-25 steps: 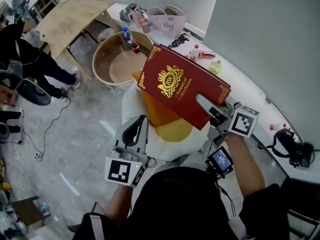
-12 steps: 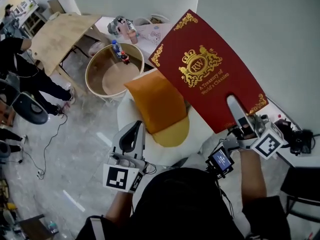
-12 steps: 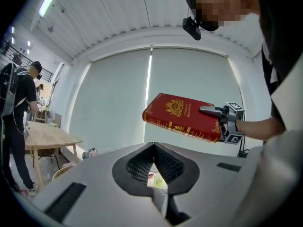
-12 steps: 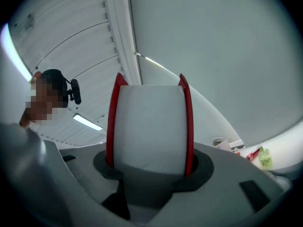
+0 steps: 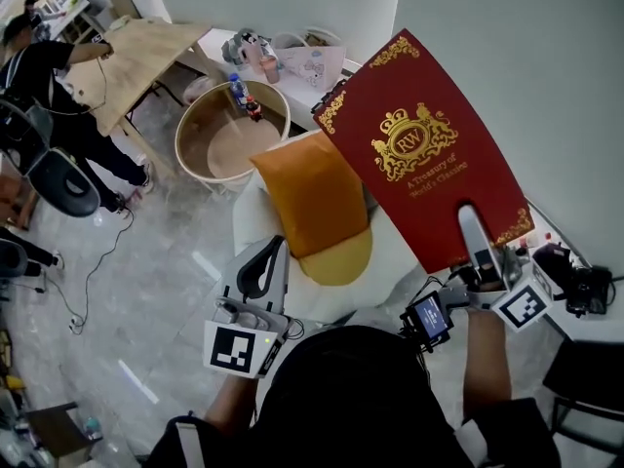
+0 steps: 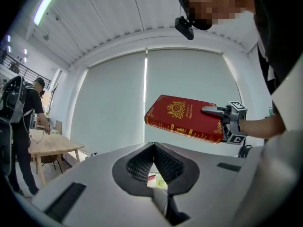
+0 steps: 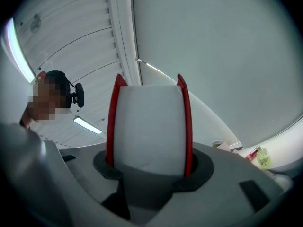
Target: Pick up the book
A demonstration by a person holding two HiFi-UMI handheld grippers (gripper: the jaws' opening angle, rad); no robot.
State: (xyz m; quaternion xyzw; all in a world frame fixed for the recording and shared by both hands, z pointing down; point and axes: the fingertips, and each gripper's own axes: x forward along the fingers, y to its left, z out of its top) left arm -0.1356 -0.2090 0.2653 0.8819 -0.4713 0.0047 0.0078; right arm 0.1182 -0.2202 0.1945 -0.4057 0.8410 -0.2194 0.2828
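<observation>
below the book (image 5: 419, 144), orange cushion (image 5: 307, 198) (white seat (image 5: 390, 261)), round table (image 5: 229, 149)

**Left gripper view.** I saw the left gripper (image 6: 152, 145) low in the middle. Its two jaws met tip to tip, leaving only a small diamond-shaped gap between the ribbed pads (image 6: 138, 164), and nothing was clamped there. Above the claw and to its right, well clear of it, a red book (image 6: 182, 119) with gold ornament lay nearly flat in the air, its spine turned towards the claw. The right gripper (image 6: 209, 117) pinched the book's far right end. One of its fingers lay over the cover, with its marker cube (image 6: 236, 107) just beyond. Far to the claw's left stood a wooden table (image 6: 49, 145) and a person (image 6: 21, 122) in dark clothes. Pale blinds (image 6: 113, 103) filled the background beyond the claw.
</observation>
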